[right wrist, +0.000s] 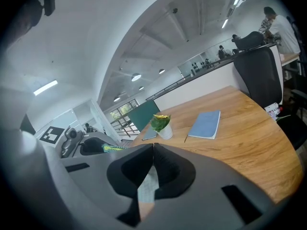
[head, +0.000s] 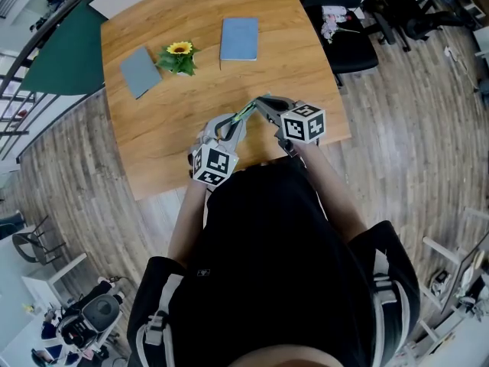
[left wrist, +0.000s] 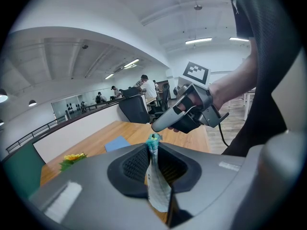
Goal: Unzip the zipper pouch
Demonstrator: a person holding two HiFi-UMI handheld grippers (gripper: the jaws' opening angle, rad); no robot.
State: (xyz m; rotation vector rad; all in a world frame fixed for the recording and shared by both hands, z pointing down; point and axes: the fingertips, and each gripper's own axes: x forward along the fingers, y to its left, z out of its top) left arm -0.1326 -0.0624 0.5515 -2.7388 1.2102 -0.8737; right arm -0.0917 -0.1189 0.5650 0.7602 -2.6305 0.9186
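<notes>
I hold the zipper pouch (head: 246,112) in the air over the front edge of the wooden table (head: 290,60), stretched between both grippers. It is a thin pale pouch with a green-teal zipper. My left gripper (head: 238,119) is shut on one end: in the left gripper view the pale fabric (left wrist: 156,186) runs between the pads and the teal zipper end (left wrist: 153,139) sticks out past the left gripper (left wrist: 152,150). My right gripper (head: 260,102) is shut on the other end. In the right gripper view pale fabric (right wrist: 146,188) shows behind the closed right gripper (right wrist: 153,150). Exactly what the right gripper pinches is hidden.
Farther back on the table lie a blue notebook (head: 239,38) and a grey notebook (head: 140,71), with a potted sunflower (head: 179,57) between them. A black office chair (head: 348,40) stands at the table's right side. People stand at the far end of the room (left wrist: 148,87).
</notes>
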